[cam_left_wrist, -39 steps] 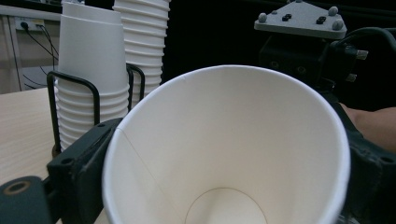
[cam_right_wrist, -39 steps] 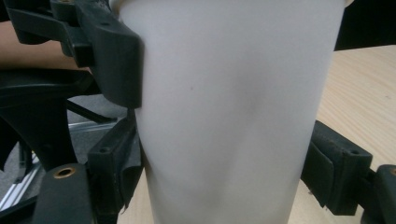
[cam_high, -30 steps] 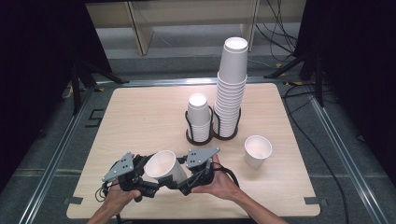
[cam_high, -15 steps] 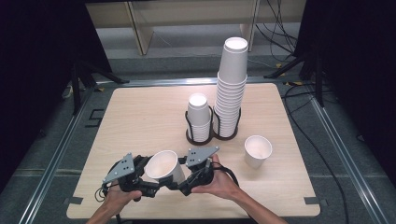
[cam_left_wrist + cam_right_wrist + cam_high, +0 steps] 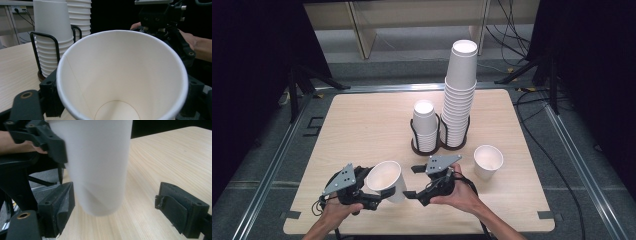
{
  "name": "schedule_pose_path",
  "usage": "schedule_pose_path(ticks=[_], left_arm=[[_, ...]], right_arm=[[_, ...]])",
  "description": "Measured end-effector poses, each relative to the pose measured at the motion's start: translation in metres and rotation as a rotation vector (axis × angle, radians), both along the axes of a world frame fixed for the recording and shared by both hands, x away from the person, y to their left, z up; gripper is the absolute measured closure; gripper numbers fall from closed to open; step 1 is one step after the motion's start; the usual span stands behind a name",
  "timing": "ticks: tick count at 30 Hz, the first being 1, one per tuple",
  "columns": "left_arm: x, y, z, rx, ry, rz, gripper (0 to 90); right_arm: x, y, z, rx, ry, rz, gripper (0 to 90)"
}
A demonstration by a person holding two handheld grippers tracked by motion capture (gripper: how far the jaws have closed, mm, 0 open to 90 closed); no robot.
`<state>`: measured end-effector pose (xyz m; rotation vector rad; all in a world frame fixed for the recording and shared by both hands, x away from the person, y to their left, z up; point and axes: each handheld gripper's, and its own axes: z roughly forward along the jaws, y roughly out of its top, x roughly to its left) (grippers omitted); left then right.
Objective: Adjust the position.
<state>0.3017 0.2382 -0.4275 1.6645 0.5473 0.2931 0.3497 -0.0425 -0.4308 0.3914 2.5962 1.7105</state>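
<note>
1. High view: the left gripper (image 5: 379, 192) is clenched on a white paper cup (image 5: 387, 179), its jaws having just been closing with the cup between them. The cup hangs over the near edge of the wooden table (image 5: 362, 125), tilted, with its open mouth facing up and toward the camera.
2. In the left gripper view the cup's rim (image 5: 122, 75) spans the space between the two black jaws, one pressed against each side of the wall.
3. The right gripper (image 5: 412, 182) sits just to the right of the cup, jaws spread and holding nothing. In the right gripper view the cup (image 5: 97, 167) stands beside the left-hand jaw, well apart from the other pad (image 5: 180, 210).
4. The cup's long axis runs from base, low and near the right gripper, up to the mouth above the left gripper.
5. Farther out, mid-table: a black wire holder (image 5: 439, 142) carrying a short cup stack (image 5: 424, 125) and a tall cup stack (image 5: 459, 95).
6. A single cup (image 5: 488, 161) stands upright to the right, nearer the right hand (image 5: 459, 195), so that hand looks better placed to fetch it.
</note>
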Motion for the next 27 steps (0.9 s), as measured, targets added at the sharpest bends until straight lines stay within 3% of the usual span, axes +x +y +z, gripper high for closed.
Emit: schedule_pose_path(ticks=[6,11,12,13,14,15,20,22,23,24,27], left_arm=[[0.006,0.006,-0.003,0.028,-0.003,0.07,17.0],[0.012,0.013,-0.006,0.088,-0.007,0.175,17.0],[0.014,0.013,-0.008,0.074,-0.02,0.186,17.0],[0.015,0.016,-0.008,0.109,-0.015,0.22,17.0],[0.017,0.016,-0.01,0.099,-0.029,0.234,17.0],[0.017,0.018,-0.009,0.119,-0.021,0.259,17.0],[0.025,0.024,-0.013,0.115,-0.029,0.339,17.0],[0.028,0.027,-0.014,0.123,-0.033,0.362,16.9],[0.029,0.028,-0.014,0.133,-0.027,0.372,16.9],[0.03,0.028,-0.014,0.128,-0.032,0.387,16.9],[0.033,0.031,-0.013,0.125,-0.034,0.409,16.8]], right_arm=[[-0.002,-0.015,0.002,0.003,-0.016,-0.046,15.7],[-0.007,-0.025,0.0,-0.012,-0.031,-0.091,16.2],[-0.008,-0.027,0.0,-0.013,-0.033,-0.1,16.4],[-0.008,-0.029,-0.001,-0.011,-0.035,-0.11,16.6],[-0.009,-0.031,-0.002,-0.011,-0.032,-0.126,16.6],[-0.01,-0.032,-0.003,-0.015,-0.038,-0.128,16.6],[-0.017,-0.038,-0.005,-0.041,-0.073,-0.146,17.0],[-0.018,-0.04,-0.007,-0.047,-0.077,-0.153,17.3],[-0.02,-0.041,-0.009,-0.053,-0.058,-0.148,17.5],[-0.02,-0.041,-0.01,-0.052,-0.074,-0.154,17.5],[-0.025,-0.042,-0.013,-0.067,-0.063,-0.149,17.5]])
